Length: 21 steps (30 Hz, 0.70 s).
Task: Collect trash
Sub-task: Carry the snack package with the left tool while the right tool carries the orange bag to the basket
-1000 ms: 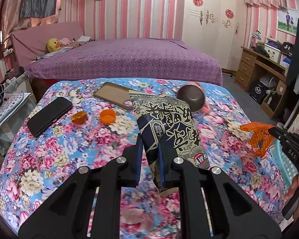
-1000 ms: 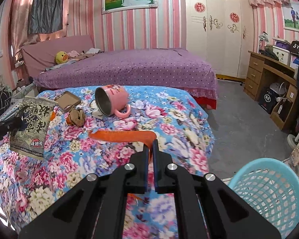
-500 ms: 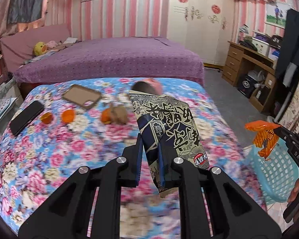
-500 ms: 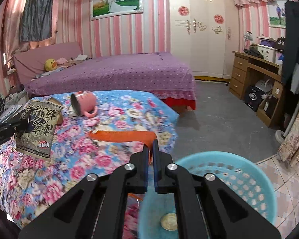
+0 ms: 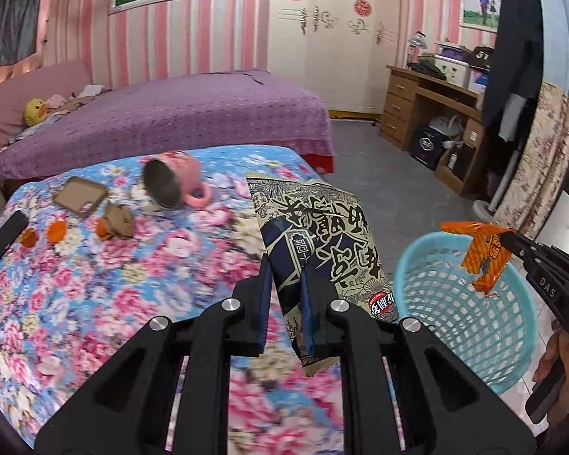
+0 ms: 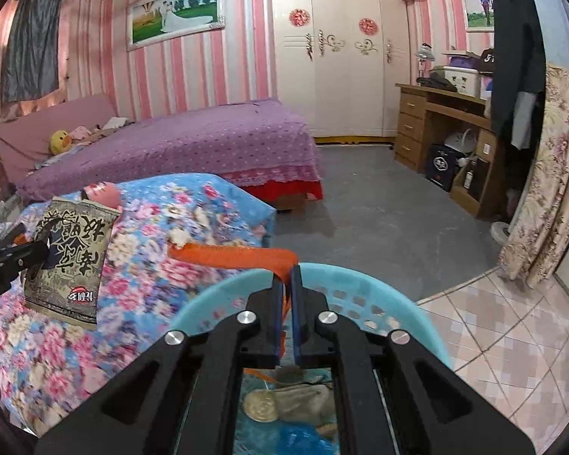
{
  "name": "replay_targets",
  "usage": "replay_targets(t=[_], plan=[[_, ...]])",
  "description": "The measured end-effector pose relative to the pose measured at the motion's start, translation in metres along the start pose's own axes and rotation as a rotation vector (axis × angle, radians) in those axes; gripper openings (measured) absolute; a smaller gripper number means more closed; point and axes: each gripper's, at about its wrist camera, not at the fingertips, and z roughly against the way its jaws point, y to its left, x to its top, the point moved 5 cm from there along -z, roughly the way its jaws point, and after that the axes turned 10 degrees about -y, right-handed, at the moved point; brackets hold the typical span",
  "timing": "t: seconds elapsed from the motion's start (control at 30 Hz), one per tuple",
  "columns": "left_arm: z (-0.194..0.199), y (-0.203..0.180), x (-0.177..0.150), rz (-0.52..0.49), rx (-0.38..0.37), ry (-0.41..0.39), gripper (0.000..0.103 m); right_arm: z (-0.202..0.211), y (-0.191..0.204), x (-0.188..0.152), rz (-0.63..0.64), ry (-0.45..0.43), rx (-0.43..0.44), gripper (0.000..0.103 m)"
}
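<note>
My left gripper [image 5: 286, 305] is shut on a dark blue and beige snack bag [image 5: 326, 242], held above the right edge of the floral table. The same snack bag [image 6: 70, 261] shows at the left of the right wrist view, in the left gripper [image 6: 38, 254]. My right gripper [image 6: 291, 284] is shut on an orange wrapper [image 6: 231, 256] over the near rim of a light blue basket [image 6: 364, 292]. In the left wrist view the orange wrapper [image 5: 483, 256] hangs from the right gripper [image 5: 510, 240] above the basket [image 5: 470, 326]. Crumpled trash lies inside the basket.
On the floral table [image 5: 95, 265] lie a tipped pink mug [image 5: 172, 182], a brown crumpled scrap [image 5: 119, 222], small orange pieces [image 5: 55, 229], a brown phone case [image 5: 80, 195] and a black phone [image 5: 5, 235]. Behind stand a purple bed [image 6: 193, 144] and a wooden desk [image 6: 444, 129].
Both grippers have travelled right from over the table towards the blue basket, each still holding its wrapper. The basket has come into the left view and now lies under the right gripper.
</note>
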Motion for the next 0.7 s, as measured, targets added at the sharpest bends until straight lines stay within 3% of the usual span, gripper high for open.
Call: replay_targets(t=[0.4, 0.7], plan=[[-0.023, -0.081, -0.022, -0.079, -0.105, 0.036, 0.012, 0.010, -0.058, -0.009, -0.032, 0.019, -0.105, 0.004], [-0.049, -0.109, -0.037, -0.075, -0.136, 0.092, 0.013, 0.010, -0.077, -0.013, -0.066, 0.023, -0.121, 0.004]])
